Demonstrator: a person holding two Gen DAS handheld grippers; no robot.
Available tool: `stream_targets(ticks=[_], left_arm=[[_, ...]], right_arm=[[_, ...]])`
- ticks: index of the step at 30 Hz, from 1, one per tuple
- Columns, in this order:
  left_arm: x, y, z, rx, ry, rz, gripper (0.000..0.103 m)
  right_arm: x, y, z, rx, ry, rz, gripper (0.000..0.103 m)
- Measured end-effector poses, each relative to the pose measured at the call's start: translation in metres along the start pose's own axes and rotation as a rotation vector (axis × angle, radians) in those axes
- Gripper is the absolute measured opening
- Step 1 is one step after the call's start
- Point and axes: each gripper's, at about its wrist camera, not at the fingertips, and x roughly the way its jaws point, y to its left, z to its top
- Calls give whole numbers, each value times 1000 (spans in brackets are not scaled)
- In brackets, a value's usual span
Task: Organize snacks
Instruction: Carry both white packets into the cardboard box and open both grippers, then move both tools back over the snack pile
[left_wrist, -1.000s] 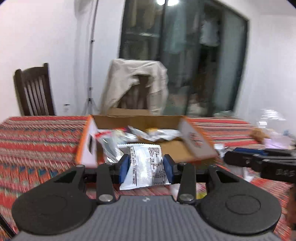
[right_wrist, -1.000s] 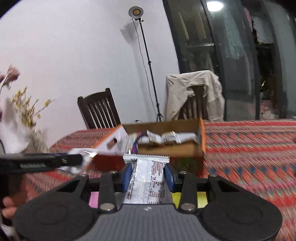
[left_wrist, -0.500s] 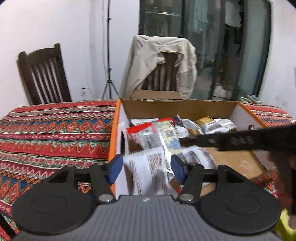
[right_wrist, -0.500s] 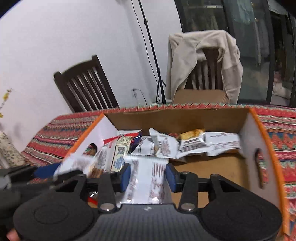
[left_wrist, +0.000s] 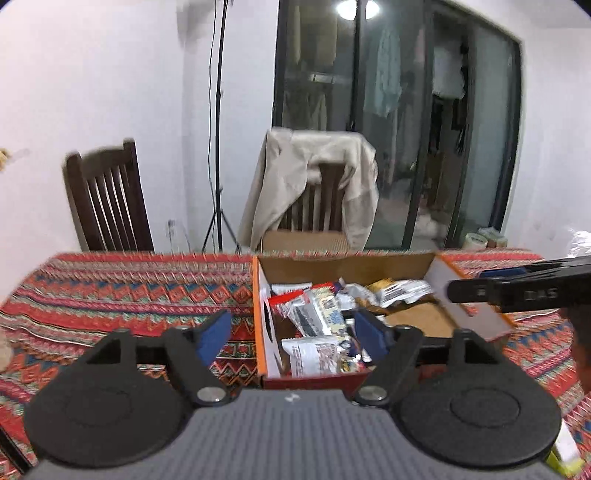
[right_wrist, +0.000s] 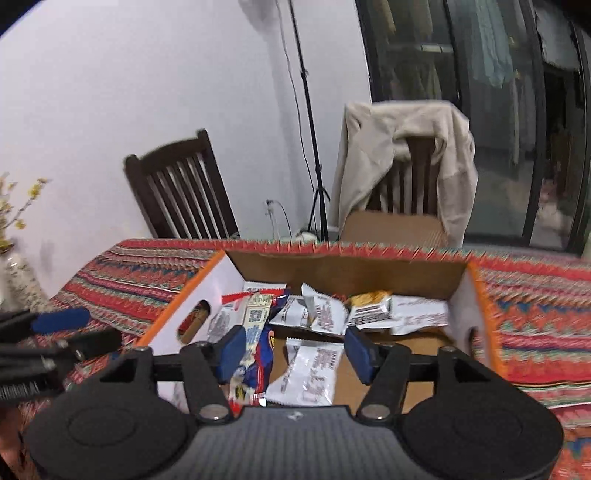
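1. The left gripper (left_wrist: 291, 330) now has its jaws wide apart and empty; a second ago they clamped a white snack packet (left_wrist: 312, 356), which now lies in the cardboard box (left_wrist: 258, 314).
2. The right gripper (right_wrist: 295, 350) has also let go: jaws apart, its white packet (right_wrist: 310, 373) lying on the box floor.
3. The box sits on the patterned worktop (left_wrist: 129, 291) among other wrapped snacks (right_wrist: 325, 310).

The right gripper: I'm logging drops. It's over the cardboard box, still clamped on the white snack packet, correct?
Not quite. The right gripper is over the cardboard box, but its fingers are spread open. The white snack packet lies loose in the box, as the right wrist view shows.
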Motion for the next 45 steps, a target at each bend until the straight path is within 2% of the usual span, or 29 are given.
stream_targets(ticks=[3,8,12,18,25,29,37,41,43,45], left_arm=[[-49,-2,-19,9,-51,-12,87],[-114,-14,-64,25,-76,-24,93],[-149,-26,-97,34,-65,-8,93],[-182,-32,-138,-69,3,-32,93],[-196,-49,-169,-44,66,-18,93],[-193,-54,-186,-54,117,-23,93],[-183,-63,-201,-22,168,-21,93],[-160,-65,-193,71,159,7,93],[-144,-70,-186,141,150,-25,93],[-128,-80,-180,253,133,-88,93]], right_arm=[[-59,1,-16,-49,-54,-8,75],[-146,4,-62,-84,-103,-25,81],[-200,11,-104,-90,-126,-61,86],[-251,14,-164,-25,-125,-127,89],[-265,19,-230,-8,-48,-182,89],[-260,20,-259,23,1,-177,89],[-260,19,-279,46,20,-178,89],[-257,15,-275,59,15,-170,89],[-253,11,-270,60,13,-169,89],[-248,9,-266,61,15,-170,89]])
